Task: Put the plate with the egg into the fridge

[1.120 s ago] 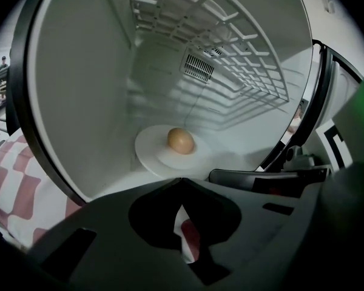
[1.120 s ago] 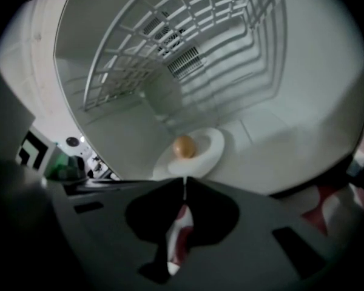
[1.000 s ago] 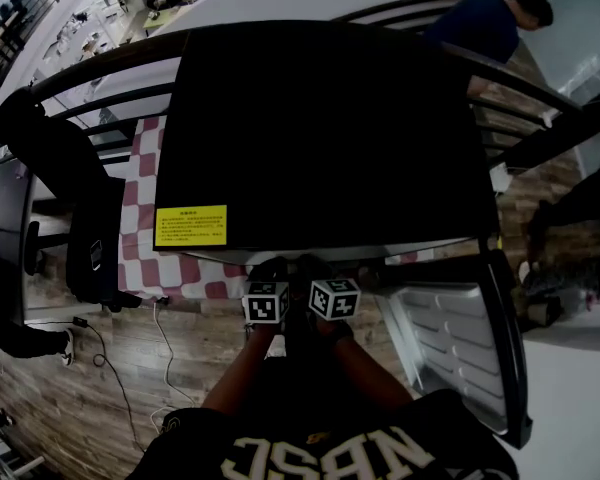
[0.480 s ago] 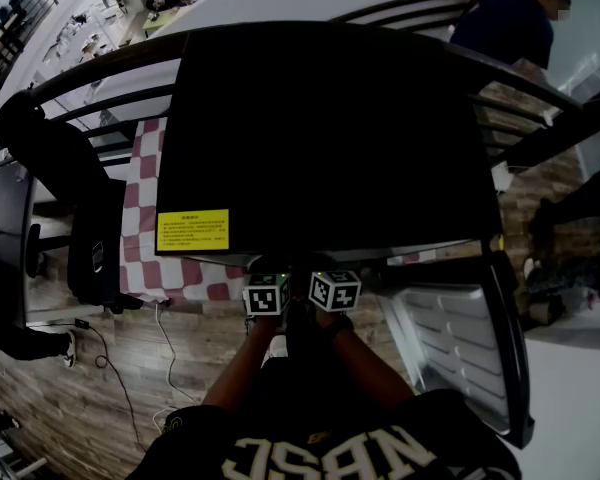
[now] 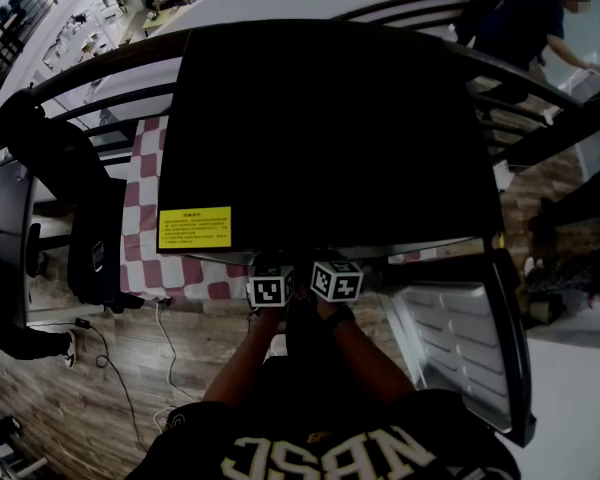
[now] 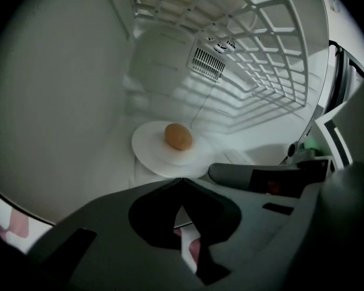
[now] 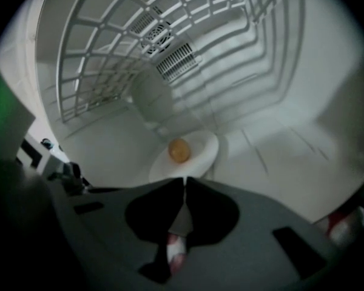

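Observation:
A white plate with a brown egg lies flat on the floor inside the white fridge compartment. My left gripper is shut, its tips just short of the plate's near rim, with nothing between them. The right gripper is shut too, its tips at the near rim of the plate, and the egg lies just beyond. In the head view the black fridge hides the jaws; only the left marker cube and the right marker cube show at its front edge.
A white wire shelf runs overhead inside the compartment, with a vent on the back wall. The open fridge door with white shelves stands at the right. A red-checked cloth lies left of the fridge. A person stands at the back right.
Both marker cubes have shifted a little toward the fridge's front edge. The person at the back right has walked further right.

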`<state>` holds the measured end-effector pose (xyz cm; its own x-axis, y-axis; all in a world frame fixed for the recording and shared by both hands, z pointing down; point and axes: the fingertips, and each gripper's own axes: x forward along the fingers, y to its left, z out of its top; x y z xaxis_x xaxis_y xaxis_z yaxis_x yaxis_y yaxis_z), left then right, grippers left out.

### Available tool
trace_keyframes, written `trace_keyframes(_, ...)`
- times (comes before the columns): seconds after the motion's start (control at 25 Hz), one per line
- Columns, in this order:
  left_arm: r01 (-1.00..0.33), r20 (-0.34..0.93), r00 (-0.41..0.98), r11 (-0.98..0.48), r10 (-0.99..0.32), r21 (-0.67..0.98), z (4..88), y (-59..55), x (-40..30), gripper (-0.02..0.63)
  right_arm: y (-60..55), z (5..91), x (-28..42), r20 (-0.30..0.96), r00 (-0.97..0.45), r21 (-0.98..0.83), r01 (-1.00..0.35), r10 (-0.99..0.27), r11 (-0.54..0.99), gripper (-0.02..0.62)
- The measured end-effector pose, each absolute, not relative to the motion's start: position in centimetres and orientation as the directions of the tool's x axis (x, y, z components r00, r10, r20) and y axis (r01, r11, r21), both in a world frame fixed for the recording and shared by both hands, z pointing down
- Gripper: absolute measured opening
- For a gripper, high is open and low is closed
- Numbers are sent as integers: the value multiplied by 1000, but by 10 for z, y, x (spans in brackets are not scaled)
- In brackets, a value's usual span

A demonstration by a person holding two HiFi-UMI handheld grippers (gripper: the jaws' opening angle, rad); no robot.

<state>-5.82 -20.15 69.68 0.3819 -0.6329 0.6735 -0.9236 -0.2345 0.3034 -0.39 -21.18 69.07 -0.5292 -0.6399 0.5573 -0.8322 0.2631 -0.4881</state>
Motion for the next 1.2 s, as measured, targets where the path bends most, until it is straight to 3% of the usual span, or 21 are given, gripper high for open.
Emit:
trace_keyframes(0.68, -916, 633, 400, -265, -663, 301, 678, -196, -60, 23, -200, 675, 3, 539, -524, -475, -836, -659, 276, 32)
trace_keyframes(1.2, -883, 498, 466, -344, -732, 321, 586, -129, -58, 23, -132, 585, 28, 383, -515, -401, -840, -767, 365, 28)
